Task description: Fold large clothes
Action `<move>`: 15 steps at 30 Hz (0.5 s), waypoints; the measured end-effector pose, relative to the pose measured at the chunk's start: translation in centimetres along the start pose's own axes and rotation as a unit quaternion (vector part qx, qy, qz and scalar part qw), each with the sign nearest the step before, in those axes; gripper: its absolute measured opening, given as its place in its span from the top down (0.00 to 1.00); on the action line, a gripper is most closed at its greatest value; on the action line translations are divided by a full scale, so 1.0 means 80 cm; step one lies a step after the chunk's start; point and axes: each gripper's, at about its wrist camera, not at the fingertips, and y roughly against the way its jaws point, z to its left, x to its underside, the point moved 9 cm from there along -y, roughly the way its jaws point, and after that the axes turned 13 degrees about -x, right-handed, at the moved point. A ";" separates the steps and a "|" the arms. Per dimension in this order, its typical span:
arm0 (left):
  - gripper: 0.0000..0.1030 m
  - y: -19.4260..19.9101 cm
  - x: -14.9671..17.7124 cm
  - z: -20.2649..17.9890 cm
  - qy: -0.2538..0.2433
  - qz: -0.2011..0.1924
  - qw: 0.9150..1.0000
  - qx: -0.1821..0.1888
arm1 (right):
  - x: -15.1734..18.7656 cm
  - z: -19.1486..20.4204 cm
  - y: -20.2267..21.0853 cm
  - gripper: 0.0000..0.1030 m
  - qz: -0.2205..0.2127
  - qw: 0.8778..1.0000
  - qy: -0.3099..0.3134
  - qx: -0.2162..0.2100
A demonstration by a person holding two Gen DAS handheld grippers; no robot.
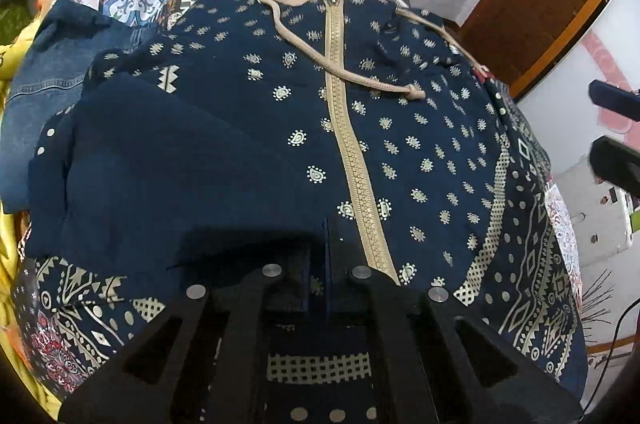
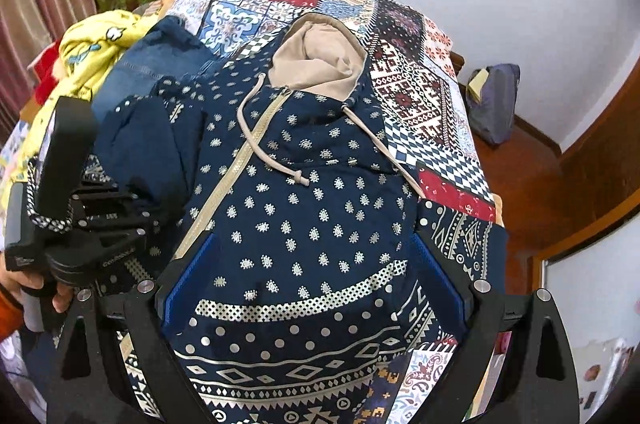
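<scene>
Left wrist view: left tongs [image 1: 326, 256] closed, empty; right tongs [image 2: 314, 280] wide open over the hoodie [image 1: 360, 128]; the folded sleeve [image 1: 160, 152] may slip open.

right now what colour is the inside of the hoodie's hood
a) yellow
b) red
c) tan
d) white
c, the hood lining lying open at the top of the navy hoodie is plain tan, matching the drawstring and the zipper.
</scene>
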 end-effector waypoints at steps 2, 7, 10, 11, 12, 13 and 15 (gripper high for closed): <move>0.94 0.008 0.006 0.003 -0.003 0.011 1.000 0.011 | 0.000 0.007 -0.001 0.10 0.000 1.000 0.002 -0.004; 0.93 0.044 0.020 0.027 -0.008 -0.001 1.000 0.011 | -0.014 0.033 -0.003 0.10 -0.005 1.000 0.009 -0.014; 0.89 0.074 0.030 0.061 -0.006 -0.027 1.000 -0.002 | -0.027 0.057 -0.006 0.10 -0.011 0.999 0.022 -0.022; 0.83 0.080 0.032 0.074 -0.002 -0.034 0.999 -0.011 | -0.032 0.065 -0.008 0.10 -0.012 0.999 0.027 -0.026; 0.80 0.086 0.033 0.090 0.003 -0.041 0.999 -0.022 | -0.036 0.074 -0.010 0.10 -0.013 0.999 0.031 -0.031; 0.73 0.093 0.037 0.112 0.010 -0.051 0.998 -0.037 | -0.042 0.087 -0.015 0.10 -0.013 0.998 0.038 -0.039; 0.69 0.102 0.042 0.146 0.024 -0.061 0.996 -0.060 | -0.050 0.110 -0.026 0.10 -0.009 0.997 0.050 -0.051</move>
